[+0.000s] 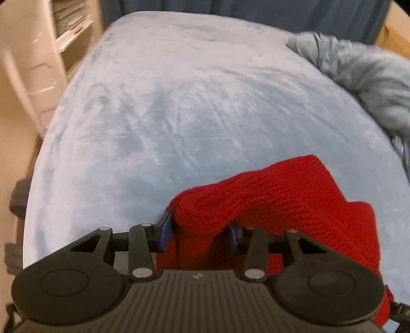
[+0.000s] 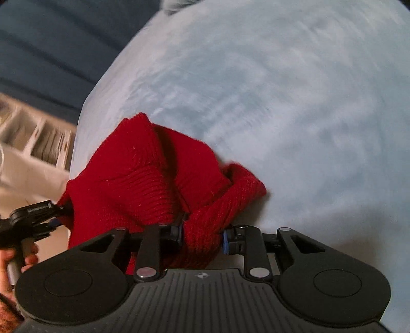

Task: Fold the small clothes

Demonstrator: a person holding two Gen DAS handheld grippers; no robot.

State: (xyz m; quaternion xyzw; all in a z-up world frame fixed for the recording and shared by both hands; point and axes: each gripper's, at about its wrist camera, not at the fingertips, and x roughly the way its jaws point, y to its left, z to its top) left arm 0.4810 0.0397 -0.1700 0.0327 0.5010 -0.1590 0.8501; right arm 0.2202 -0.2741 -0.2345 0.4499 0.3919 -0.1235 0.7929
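**Red knit held at 2 points over the blue bed**

A pale blue plush bed cover (image 1: pixel 159 107) fills most of both views, its nap brushed into streaks. A rumpled grey-blue fluffy blanket (image 1: pixel 364 84) lies along its far right edge in the left wrist view, and a white shelf unit (image 1: pixel 69 23) stands off the bed's left corner.

The red knit garment (image 1: pixel 282 194) sits at the near edge of the bed, bunched between both tools. It is a bright, solid red with fine ribbed rows; the cloth is creased into thick folds, one pointed corner sticking up (image 2: pixel 139 119).

The left tongs (image 1: pixel 198 231) stand partly closed, blue pads pressing a thick fold of the knit. The right tongs (image 2: pixel 202 237) are narrower, pinching a rolled wad of the same garment. A hand (image 2: pixel 15 258) grips the left tool's handle.
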